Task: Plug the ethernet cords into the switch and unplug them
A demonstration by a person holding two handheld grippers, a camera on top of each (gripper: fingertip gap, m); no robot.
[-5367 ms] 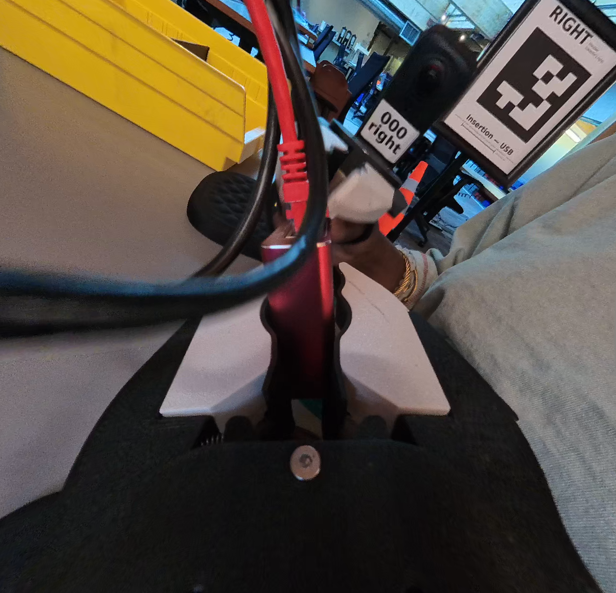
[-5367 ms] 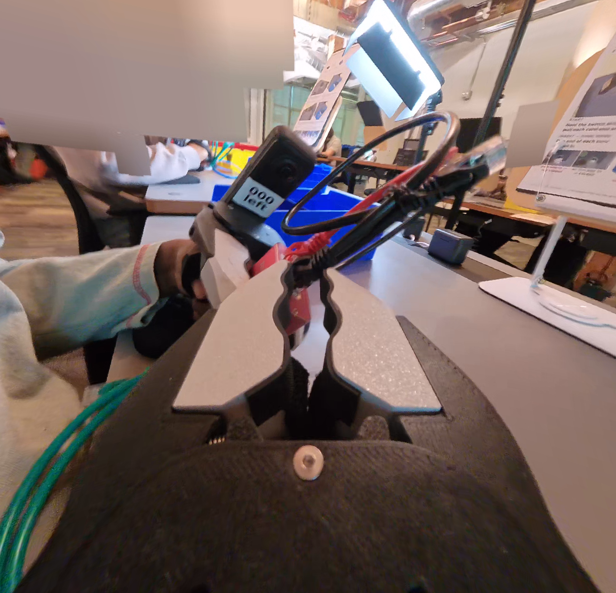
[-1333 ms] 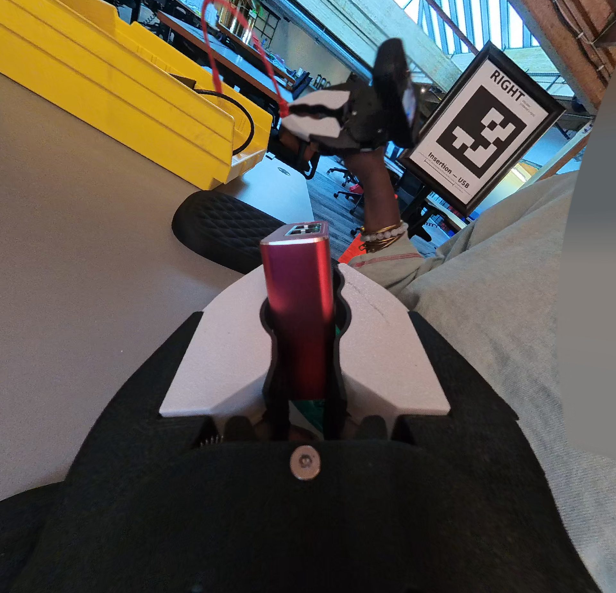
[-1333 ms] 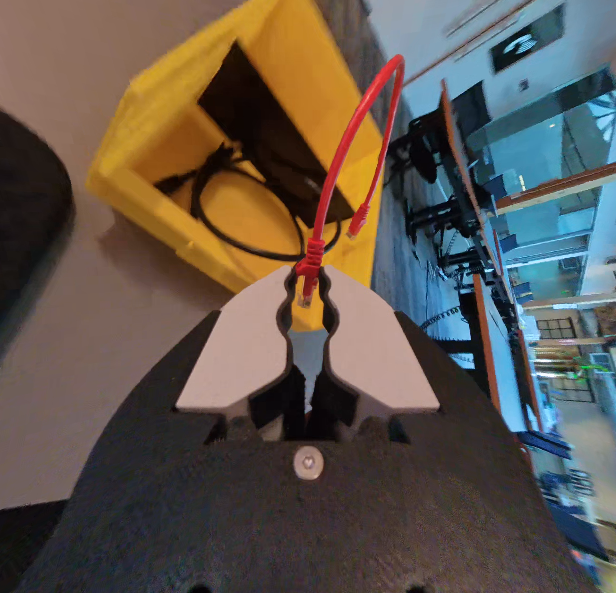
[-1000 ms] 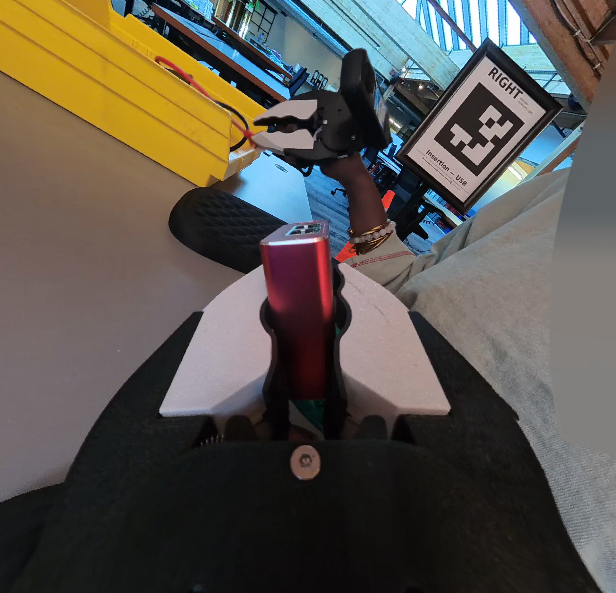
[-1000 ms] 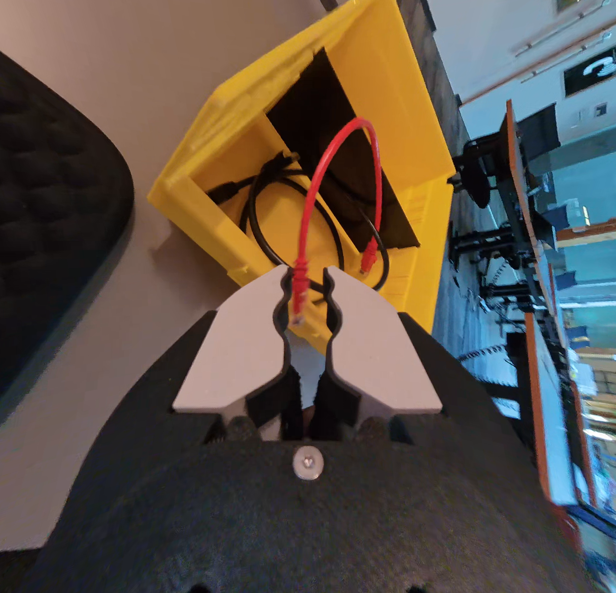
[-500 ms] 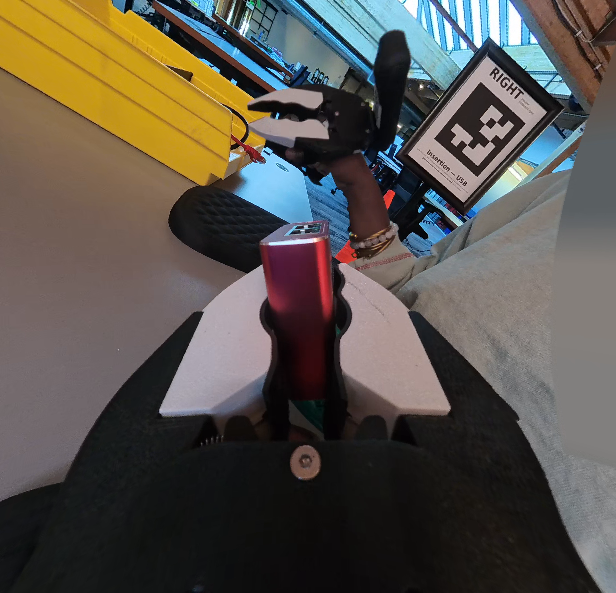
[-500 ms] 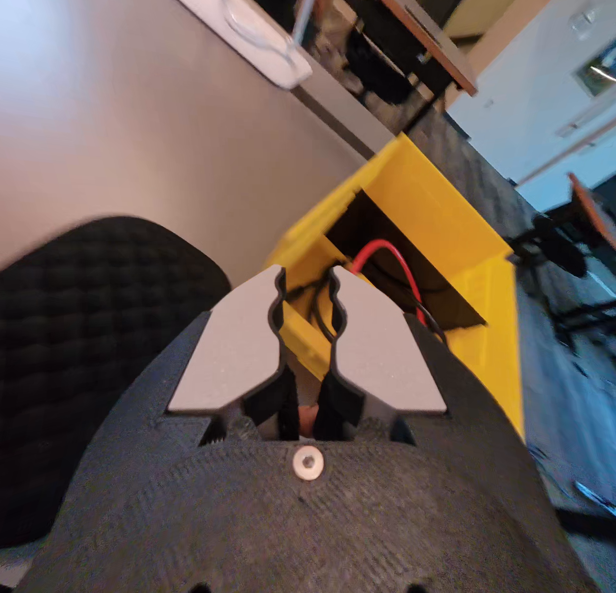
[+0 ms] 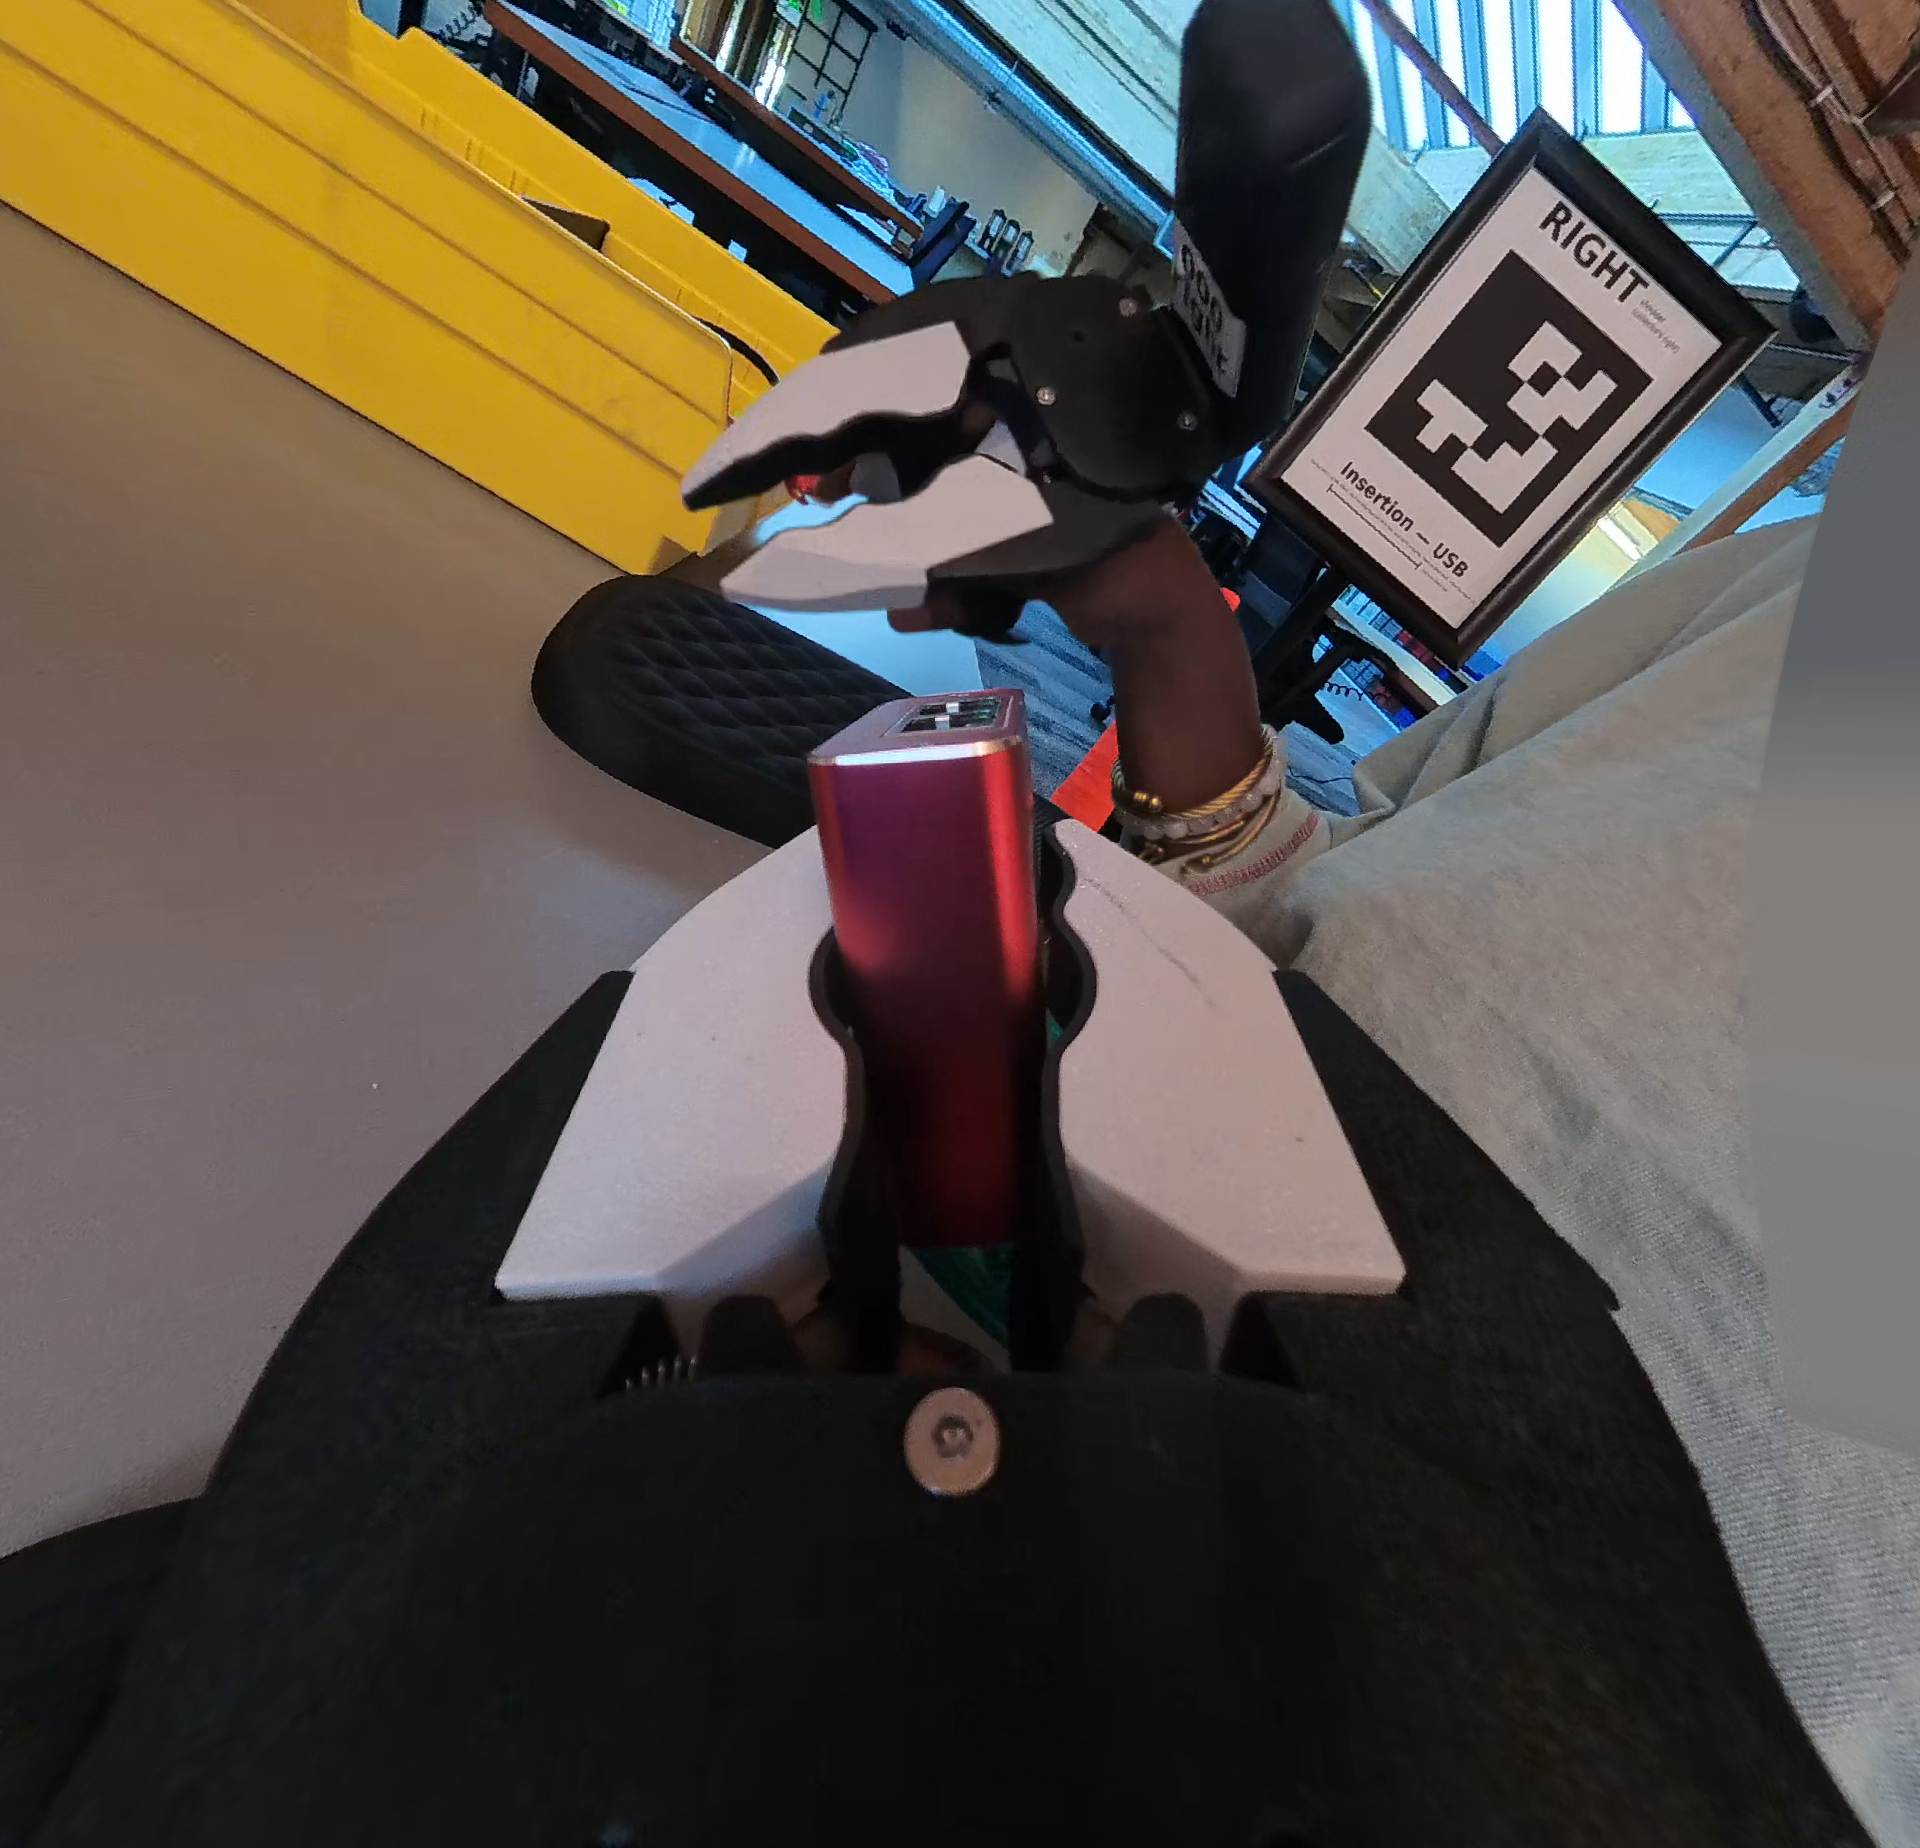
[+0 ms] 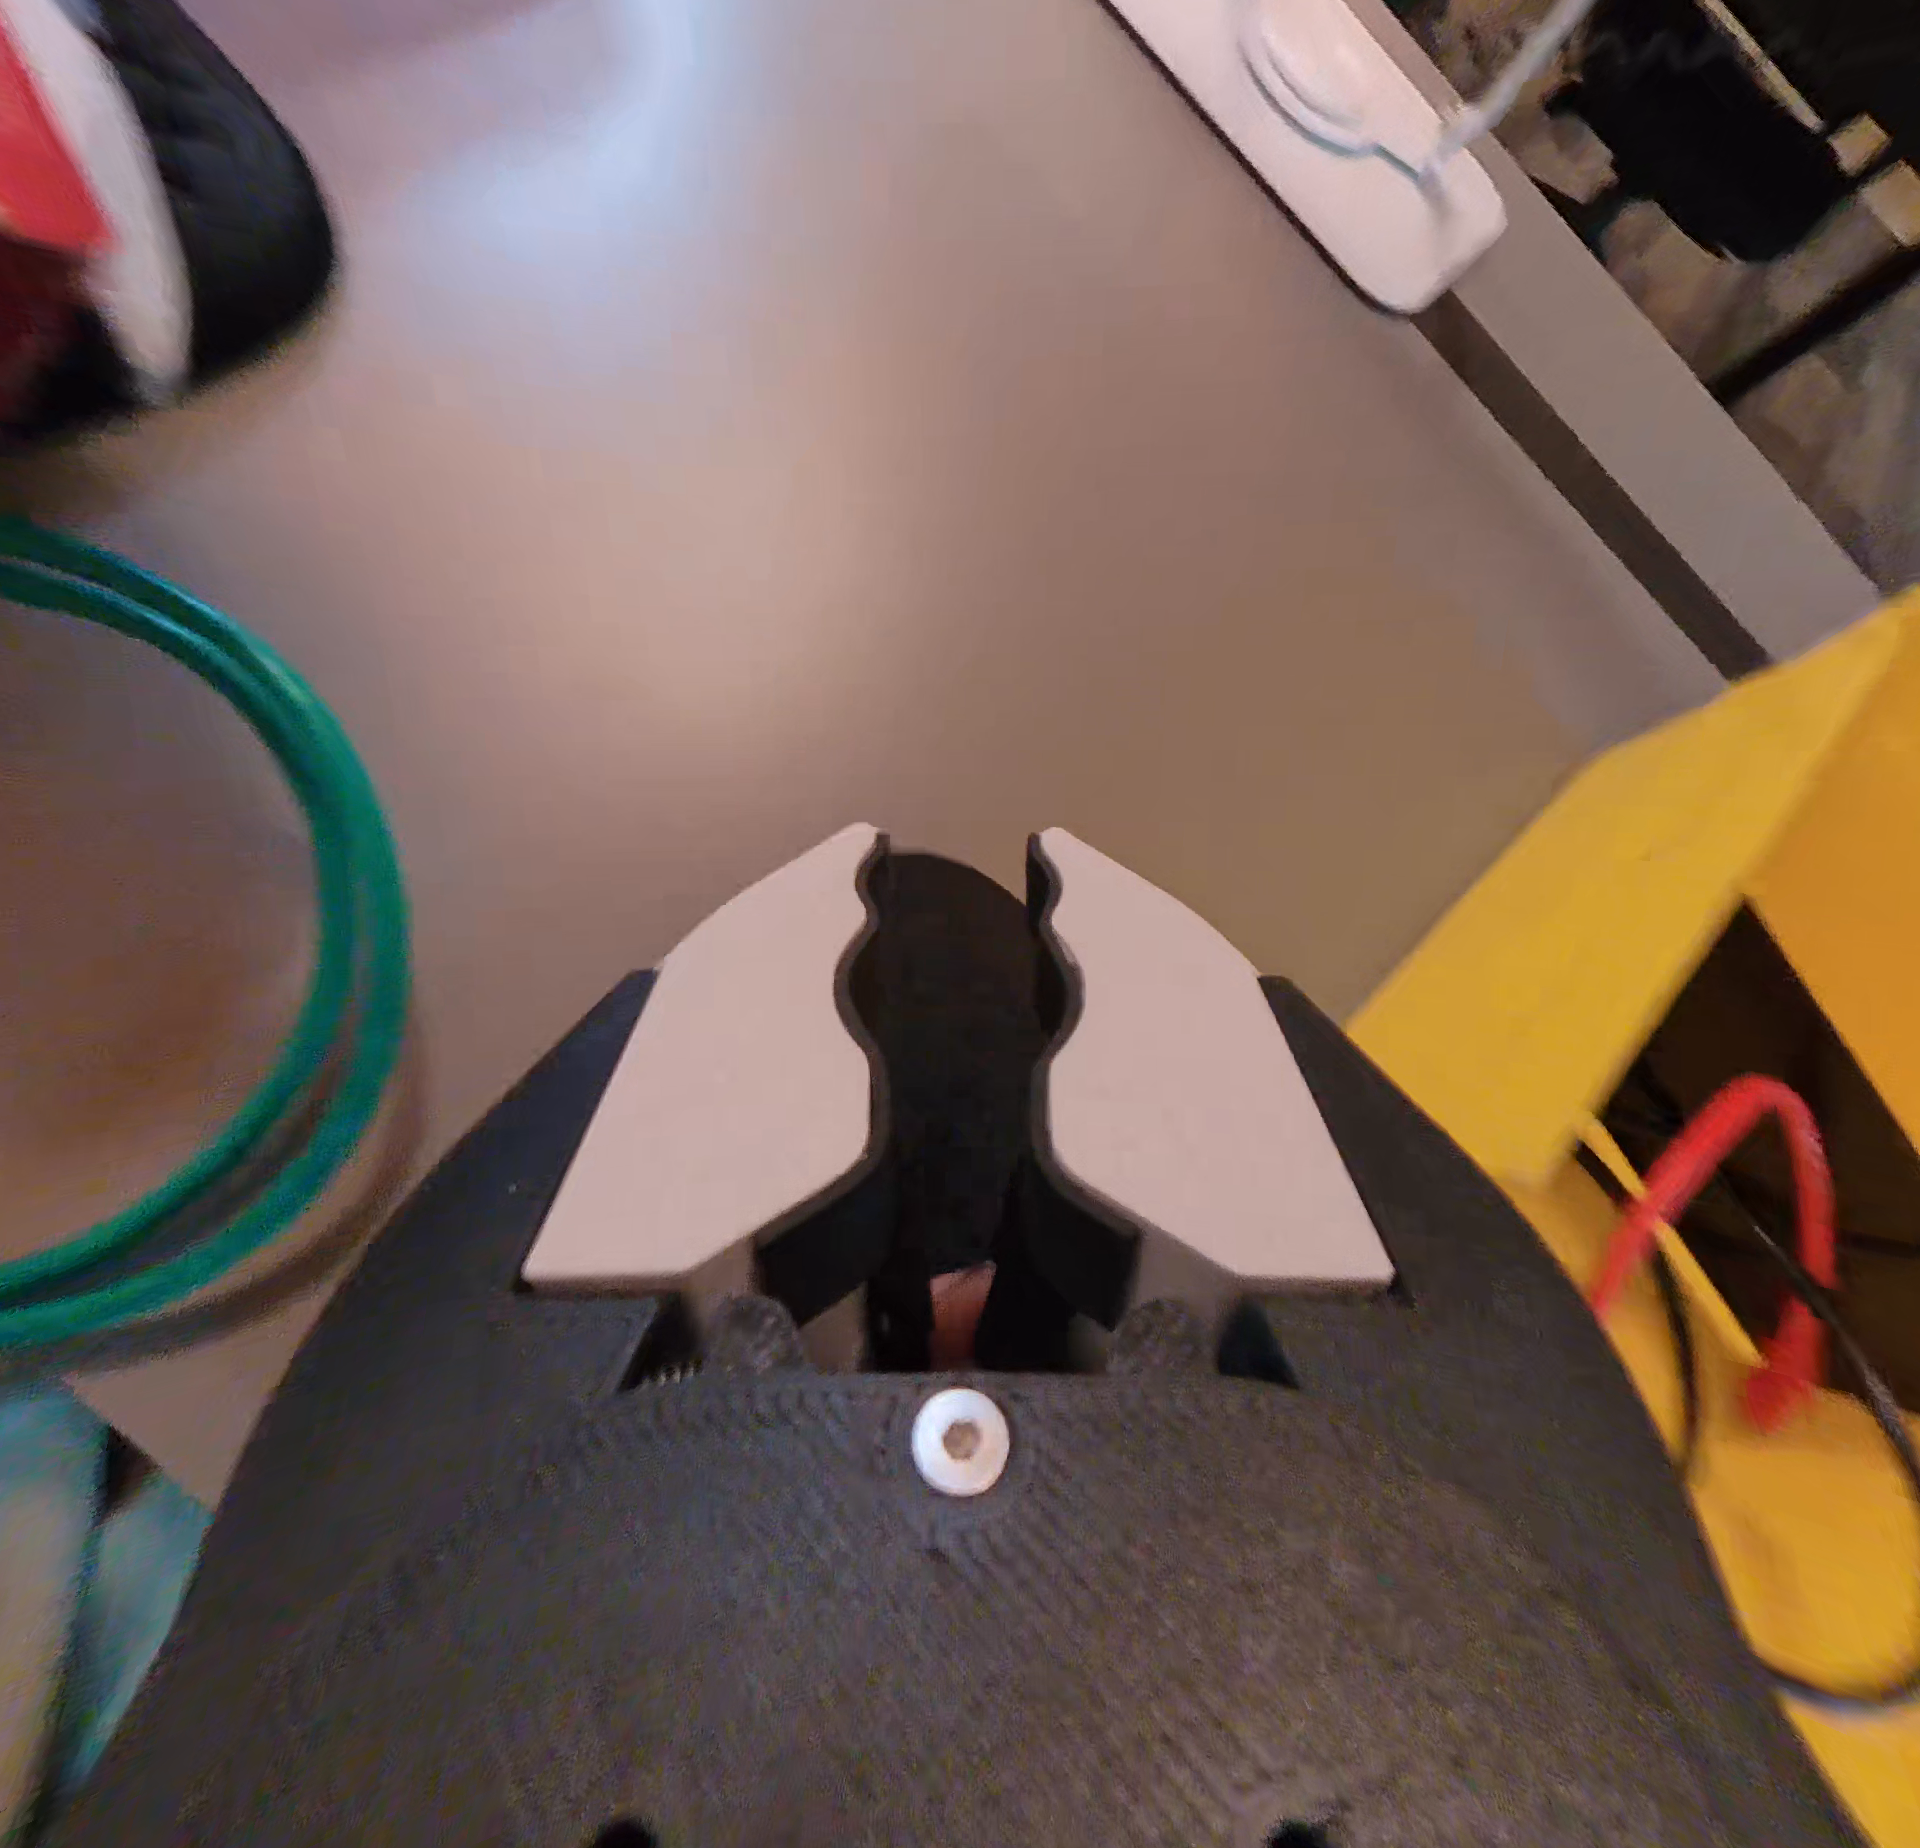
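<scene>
The left gripper is clamping a red metal switch upright between its white fingers, the port end sticking out past the fingertips. The right gripper is hanging over the grey table with its jaws slightly apart and nothing between them. A red ethernet cord is lying in the yellow bin to its right, well clear of the fingertips. A green cord is looping at its left. A black mat is lying beyond the switch.
</scene>
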